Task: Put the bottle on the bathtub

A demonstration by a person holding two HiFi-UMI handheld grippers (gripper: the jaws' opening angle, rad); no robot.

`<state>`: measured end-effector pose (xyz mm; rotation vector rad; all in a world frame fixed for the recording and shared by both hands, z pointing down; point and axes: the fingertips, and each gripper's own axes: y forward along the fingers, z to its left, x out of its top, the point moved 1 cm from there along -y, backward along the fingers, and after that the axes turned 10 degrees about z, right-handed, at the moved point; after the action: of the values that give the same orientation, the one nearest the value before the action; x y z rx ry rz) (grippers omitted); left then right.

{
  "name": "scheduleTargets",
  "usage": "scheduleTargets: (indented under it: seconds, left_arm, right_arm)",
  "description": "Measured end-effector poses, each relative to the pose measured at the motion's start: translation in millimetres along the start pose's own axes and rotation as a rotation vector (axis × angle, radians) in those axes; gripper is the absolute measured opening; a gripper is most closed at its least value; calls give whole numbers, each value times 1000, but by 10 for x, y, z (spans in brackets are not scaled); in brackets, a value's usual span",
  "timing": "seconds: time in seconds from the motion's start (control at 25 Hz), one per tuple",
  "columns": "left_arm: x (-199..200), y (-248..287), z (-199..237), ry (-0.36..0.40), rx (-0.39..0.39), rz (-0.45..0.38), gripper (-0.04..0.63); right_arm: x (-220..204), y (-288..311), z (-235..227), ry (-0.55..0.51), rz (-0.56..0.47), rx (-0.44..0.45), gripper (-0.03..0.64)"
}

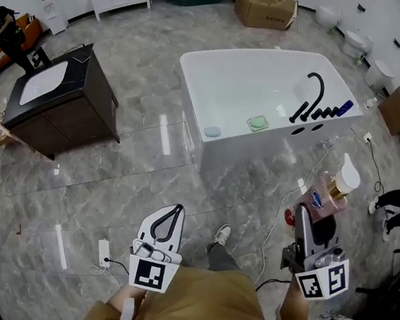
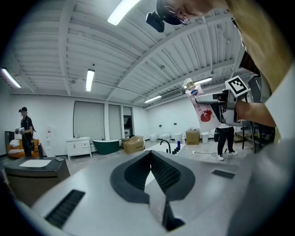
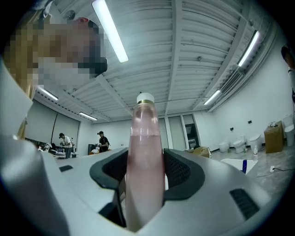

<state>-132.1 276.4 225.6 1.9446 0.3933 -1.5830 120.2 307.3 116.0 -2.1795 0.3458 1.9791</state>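
My right gripper (image 1: 317,215) is shut on a pink bottle (image 1: 331,192) with a white cap, which I hold over the floor, short of the tub's near right corner. In the right gripper view the bottle (image 3: 145,152) stands upright between the pads of my right gripper (image 3: 146,173). The white bathtub (image 1: 256,146) lies ahead, right of centre. My left gripper (image 1: 167,224) hangs lower left of the tub, its jaws touching with nothing in them. The left gripper view shows this gripper (image 2: 151,156) shut, and the bottle (image 2: 199,103) off to the right.
A black faucet (image 1: 311,100) and small bottles sit on the tub's right rim; a green pad (image 1: 257,123) and a blue one (image 1: 212,130) lie inside. A dark vanity (image 1: 56,93) stands left. Cardboard boxes (image 1: 265,5), toilets (image 1: 355,41), floor cables (image 1: 104,252) and standing people (image 1: 2,31) surround.
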Motion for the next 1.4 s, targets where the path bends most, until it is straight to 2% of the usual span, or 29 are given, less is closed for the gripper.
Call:
scheduleTargets:
  seconds: [0.28,0.52,0.68,0.88,1.0,1.12,1.24,1.4]
  left_arm:
    - [435,1001,-13,11,42,0,8]
    - [643,1480,-105,-6,82,9,8]
    - [723,1581,-41,41,101,8,8]
    - [654,1732,212,-31,123,21,8]
    - [651,1879,399,2,94,9,8]
    - [655,2014,636,-8,61,0,8]
    - [718,2155,871,55,24,-8,8]
    - [719,2351,1051,68,-9,5,8]
  right_arm:
    - [100,678,-850,-2,15,51,236]
    - [159,1138,-1311,-6,9,113,236]
    - [143,1343,-1369,4,19,136,236]
    - [75,1621,-1372,6,48,145,236]
    - [61,1832,-1332,-4,54,123,236]
    - [48,2041,-1277,-2,56,88,236]
    - [57,2222,-1224,-18,71,58,236]
    - [9,2471,-1249,-39,91,21,236]
